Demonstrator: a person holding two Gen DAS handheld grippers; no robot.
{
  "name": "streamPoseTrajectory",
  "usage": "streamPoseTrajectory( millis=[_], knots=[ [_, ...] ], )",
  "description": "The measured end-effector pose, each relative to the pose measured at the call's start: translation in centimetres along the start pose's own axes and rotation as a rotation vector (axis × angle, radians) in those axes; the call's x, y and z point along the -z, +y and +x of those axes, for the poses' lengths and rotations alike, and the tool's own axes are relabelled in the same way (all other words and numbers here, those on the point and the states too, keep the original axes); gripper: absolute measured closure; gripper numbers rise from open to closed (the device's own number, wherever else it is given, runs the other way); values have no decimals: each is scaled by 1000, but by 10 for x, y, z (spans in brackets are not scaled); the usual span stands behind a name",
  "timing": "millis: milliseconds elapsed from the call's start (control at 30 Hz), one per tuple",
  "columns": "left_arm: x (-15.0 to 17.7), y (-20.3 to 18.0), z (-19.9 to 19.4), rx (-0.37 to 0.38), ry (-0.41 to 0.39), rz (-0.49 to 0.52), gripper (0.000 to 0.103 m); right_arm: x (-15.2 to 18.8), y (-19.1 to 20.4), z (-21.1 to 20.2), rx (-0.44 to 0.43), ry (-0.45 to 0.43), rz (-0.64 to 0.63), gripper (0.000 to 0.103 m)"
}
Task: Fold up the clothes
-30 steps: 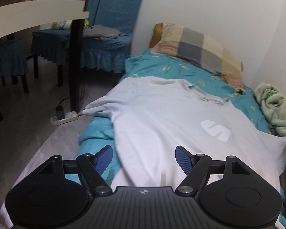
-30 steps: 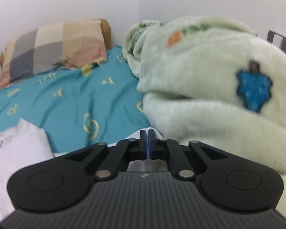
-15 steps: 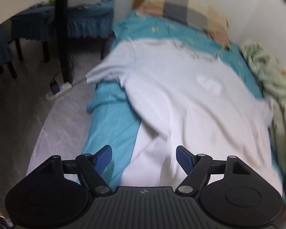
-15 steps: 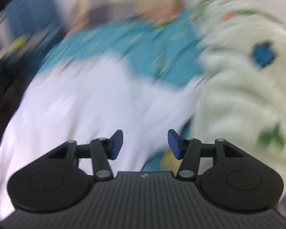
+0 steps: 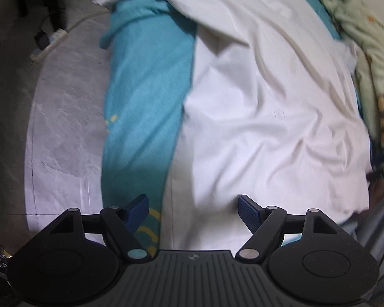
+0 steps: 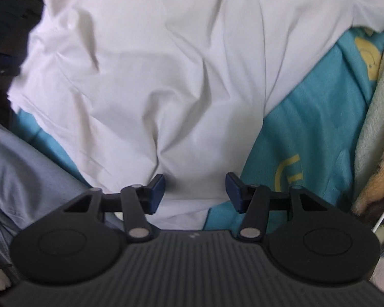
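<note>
A white T-shirt (image 5: 263,107) lies spread and wrinkled on the teal bedsheet (image 5: 140,97). It also fills the right wrist view (image 6: 166,76). My left gripper (image 5: 194,208) is open and empty, over the shirt's lower left edge where it meets the sheet. My right gripper (image 6: 194,190) is open and empty, just above the shirt's lower hem near its right corner. Neither gripper holds cloth.
A pale green fleece blanket (image 5: 366,38) lies along the bed's right side, also in the right wrist view (image 6: 381,128). Grey floor (image 5: 64,117) with a power strip (image 5: 48,43) is left of the bed. Light blue fabric (image 6: 25,168) is at lower left.
Both grippers have swung down and back toward the shirt's lower hem. The right gripper went from shut to open. The pillow and chairs have left the views.
</note>
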State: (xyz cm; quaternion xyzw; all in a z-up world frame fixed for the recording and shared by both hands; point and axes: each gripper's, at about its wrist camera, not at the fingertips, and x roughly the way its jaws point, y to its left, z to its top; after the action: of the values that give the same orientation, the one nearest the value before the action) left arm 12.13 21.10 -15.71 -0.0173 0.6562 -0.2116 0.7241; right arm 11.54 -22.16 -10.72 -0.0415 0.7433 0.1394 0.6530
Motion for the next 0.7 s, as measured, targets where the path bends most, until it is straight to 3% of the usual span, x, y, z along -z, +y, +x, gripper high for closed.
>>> streamPoseTrajectory(
  millis=[167, 300, 333, 367, 400, 433, 533, 700],
  knots=[
    [2, -13, 10, 29, 98, 103, 28, 2, 19, 10, -12, 104, -54, 49],
    [1, -16, 12, 19, 135, 151, 33, 9, 38, 33, 48, 190, -82, 50],
    [1, -18, 9, -3, 136, 157, 47, 13, 42, 29, 60, 181, -105, 51],
    [1, -19, 6, -22, 137, 160, 67, 18, 46, 26, 73, 171, -127, 62],
    [3, -19, 1, -23, 136, 151, 77, 22, 50, 23, 86, 161, -150, 72],
    [5, -19, -4, -24, 135, 141, 95, 27, 55, 19, 99, 151, -172, 89],
    [12, -29, -25, -40, 100, 140, 98, 40, 67, 9, 137, 122, -240, 96],
    [31, -49, -60, -31, 60, 75, 99, 64, 87, -7, 200, 76, -351, 97]
  ],
)
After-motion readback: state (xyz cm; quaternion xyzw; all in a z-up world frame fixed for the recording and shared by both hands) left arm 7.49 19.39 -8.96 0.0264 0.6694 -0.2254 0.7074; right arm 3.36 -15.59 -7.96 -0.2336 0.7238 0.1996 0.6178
